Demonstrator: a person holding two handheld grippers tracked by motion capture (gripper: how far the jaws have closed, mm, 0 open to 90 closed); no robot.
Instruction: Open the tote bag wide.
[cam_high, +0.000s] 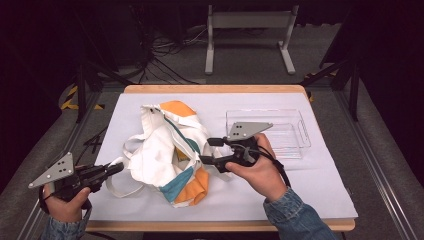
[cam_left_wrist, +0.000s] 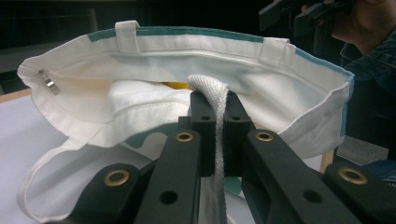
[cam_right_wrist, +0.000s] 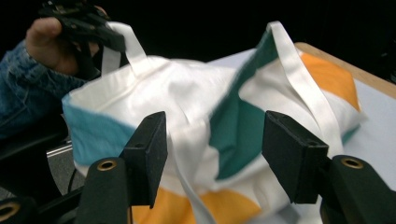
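Ahead of my right tool (cam_high: 204, 151): the tote bag (cam_high: 167, 150) lies in a heap directly off its tips; its spread jaws have nothing between them.
Behind my right tool: the clear tray (cam_high: 292, 131) sits close by, walling off that side.
Between my two tools: the bag takes up the whole stretch, so no level path crosses there.
At my left tool (cam_high: 116, 168): clamped on a white strap (cam_left_wrist: 215, 116), with the bag's open mouth just beyond.
Nearer the table (cam_high: 310, 185) edge, on my right tool's near side: bare white surface, free to pass.
Beyond the bag: an open white strip.
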